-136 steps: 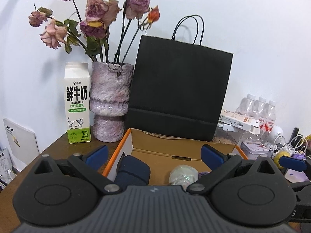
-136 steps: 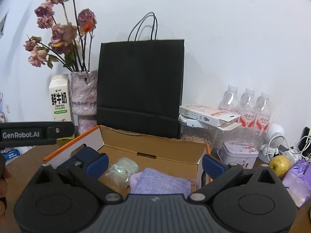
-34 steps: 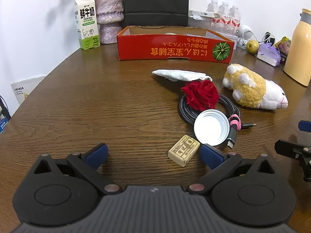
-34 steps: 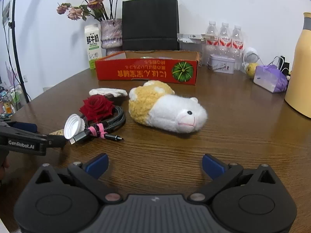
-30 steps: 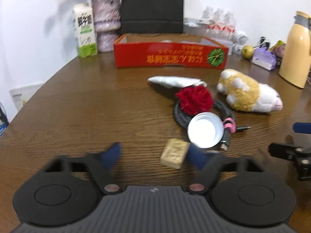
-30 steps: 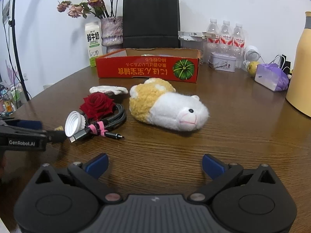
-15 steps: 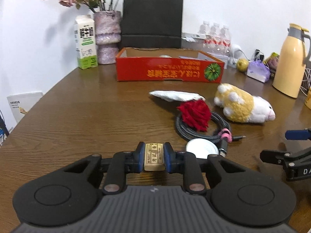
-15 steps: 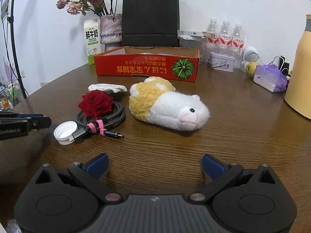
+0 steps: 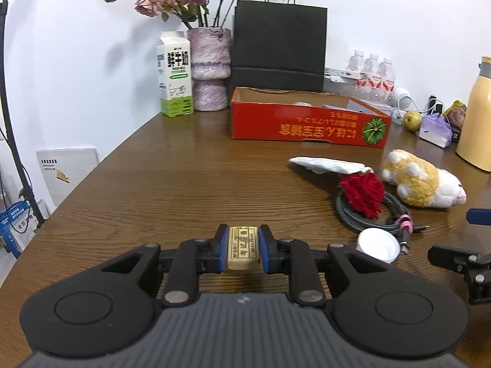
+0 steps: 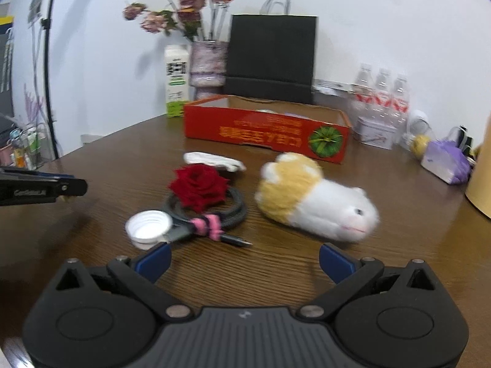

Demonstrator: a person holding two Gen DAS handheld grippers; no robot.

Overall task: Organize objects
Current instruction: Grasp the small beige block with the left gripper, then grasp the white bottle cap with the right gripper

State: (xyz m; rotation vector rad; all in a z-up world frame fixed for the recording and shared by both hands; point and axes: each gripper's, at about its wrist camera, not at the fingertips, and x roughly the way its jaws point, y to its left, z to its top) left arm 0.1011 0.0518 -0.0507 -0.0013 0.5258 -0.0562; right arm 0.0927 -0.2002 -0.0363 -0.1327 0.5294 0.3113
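Observation:
My left gripper (image 9: 243,247) is shut on a small tan eraser block (image 9: 242,247), held just above the wooden table (image 9: 172,184). The red cardboard box (image 9: 307,127) stands open at the back. To the right lie a white crumpled packet (image 9: 328,164), a red rose (image 9: 363,190) on a coiled cable (image 9: 353,214), a white cap (image 9: 378,243) and a plush hamster (image 9: 425,182). My right gripper (image 10: 244,260) stands open over bare table, just short of the white cap (image 10: 148,225) and the plush hamster (image 10: 319,202).
A milk carton (image 9: 175,76), a vase of dried flowers (image 9: 209,69) and a black paper bag (image 9: 278,46) line the back wall. Water bottles (image 9: 371,70), a purple pouch (image 9: 435,128) and a yellow flask (image 9: 475,116) crowd the right side. The table's left half holds nothing.
My left gripper closed on the eraser block and lifted it off the table, swinging left. The white cap tipped flat beside the cable. The right gripper shifted closer to the objects.

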